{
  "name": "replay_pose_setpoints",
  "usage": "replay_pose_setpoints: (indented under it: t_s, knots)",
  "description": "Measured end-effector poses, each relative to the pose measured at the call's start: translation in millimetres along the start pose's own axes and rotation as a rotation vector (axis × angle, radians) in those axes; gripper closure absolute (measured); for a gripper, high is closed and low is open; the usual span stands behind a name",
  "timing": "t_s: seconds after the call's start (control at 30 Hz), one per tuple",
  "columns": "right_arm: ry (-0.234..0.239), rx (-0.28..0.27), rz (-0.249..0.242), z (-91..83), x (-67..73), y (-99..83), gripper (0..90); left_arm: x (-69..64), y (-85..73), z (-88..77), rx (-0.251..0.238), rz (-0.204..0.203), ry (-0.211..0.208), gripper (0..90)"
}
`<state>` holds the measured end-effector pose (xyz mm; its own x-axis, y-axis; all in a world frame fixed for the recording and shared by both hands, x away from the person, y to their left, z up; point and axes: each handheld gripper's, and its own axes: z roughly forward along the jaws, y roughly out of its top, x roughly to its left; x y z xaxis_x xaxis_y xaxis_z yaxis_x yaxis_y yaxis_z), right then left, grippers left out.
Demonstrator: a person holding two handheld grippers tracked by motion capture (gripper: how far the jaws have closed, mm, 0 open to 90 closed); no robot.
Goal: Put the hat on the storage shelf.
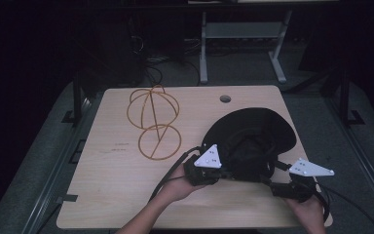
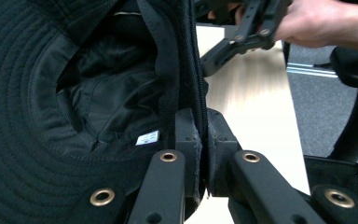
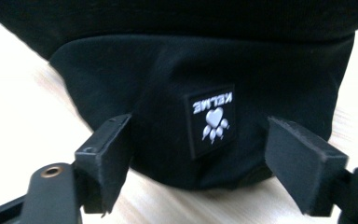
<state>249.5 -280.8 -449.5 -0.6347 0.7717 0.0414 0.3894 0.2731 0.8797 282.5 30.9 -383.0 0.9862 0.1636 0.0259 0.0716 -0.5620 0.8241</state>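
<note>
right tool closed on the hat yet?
No: the right tool stands open, its jaws apart on either side of the black hat.

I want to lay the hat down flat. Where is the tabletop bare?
Bare: the near-left table below the wire frame, left of the left gripper. Crowded: the right half, under the black hat with the right gripper beside it.

Bare table (image 1: 102, 190) left of wire frame (image 1: 154, 121)
</note>
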Motion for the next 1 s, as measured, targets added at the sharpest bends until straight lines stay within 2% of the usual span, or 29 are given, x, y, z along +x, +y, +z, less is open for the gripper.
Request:
replay_pose_setpoints:
  t_s: [0.07, 0.13, 0.17, 0.2, 0.23, 0.3, 0.33, 0.4, 0.47, 0.63, 1.0]
  knots:
    - [0.012, -0.003, 0.004, 2.1, -0.9, 0.2, 30.3, -1.4, 0.7, 0.1, -0.001, 0.001, -0.004, 85.6]
    - [0.032, -0.011, 0.008, 4.0, -2.9, 0.1, 38.6, -2.0, 1.5, 0.2, 0.003, 0.007, -0.013, 85.7]
    - [0.032, -0.011, 0.008, 4.0, -2.9, 0.1, 38.6, -2.3, 1.8, 0.4, 0.000, 0.006, -0.016, 85.7]
    - [0.044, -0.016, 0.003, 4.8, -2.8, 0.5, 46.4, -2.7, 2.4, 0.8, -0.003, 0.009, -0.024, 85.8]
    - [0.044, -0.016, 0.003, 4.8, -2.8, 0.5, 46.4, -2.7, 2.4, 0.8, -0.003, 0.009, -0.024, 85.8]
    - [0.042, -0.019, -0.021, 5.6, -2.5, 0.9, 57.3, -2.4, 3.1, 0.5, -0.006, 0.011, -0.033, 85.8]
    - [0.042, -0.019, -0.021, 5.6, -2.5, 0.9, 57.3, -2.2, 3.4, 0.1, -0.009, 0.009, -0.036, 85.8]
    - [0.045, -0.026, -0.021, 5.8, -3.1, 0.9, 65.3, -2.0, 3.6, -0.6, -0.006, 0.012, -0.034, 85.8]
    - [0.061, -0.028, -0.006, 6.6, -4.2, 1.2, 69.4, -1.6, 3.0, -1.1, -0.003, 0.007, -0.033, 85.8]
    - [0.064, -0.022, -0.011, 6.1, -2.6, 1.7, 70.6, -0.5, 1.1, -2.5, -0.004, -0.002, -0.022, 85.6]
    - [0.037, -0.004, -0.036, 3.5, 3.4, 5.5, 72.7, -2.4, -0.3, -3.7, -0.004, 0.006, -0.025, 84.8]
